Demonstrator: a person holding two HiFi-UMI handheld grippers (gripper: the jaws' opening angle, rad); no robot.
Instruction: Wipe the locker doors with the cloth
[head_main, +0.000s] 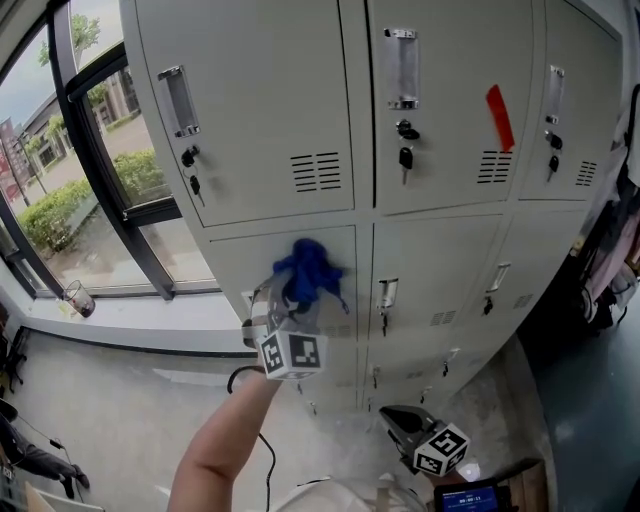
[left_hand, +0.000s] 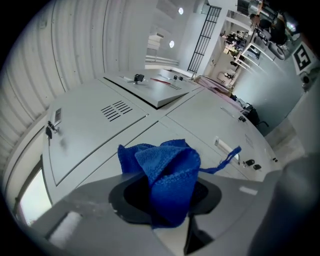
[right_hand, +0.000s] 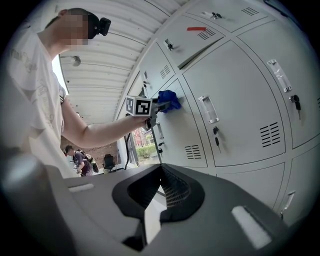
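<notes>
A blue cloth (head_main: 305, 272) is bunched in my left gripper (head_main: 298, 300), which is shut on it and holds it against a grey middle-row locker door (head_main: 230, 262). In the left gripper view the cloth (left_hand: 167, 180) fills the gap between the jaws of my left gripper (left_hand: 166, 197), and a loop of it trails right. The right gripper view shows the cloth (right_hand: 169, 100) pressed to the door at arm's length. My right gripper (head_main: 397, 420) hangs low near the floor, away from the lockers. It (right_hand: 159, 200) looks shut with nothing in it.
Upper doors carry handles, and keys (head_main: 405, 158) hang in the locks. A red strip (head_main: 499, 117) marks one upper door. A tall window (head_main: 90, 180) and a sill with a glass jar (head_main: 78, 297) lie to the left. Bags or clothes (head_main: 610, 270) hang at the right.
</notes>
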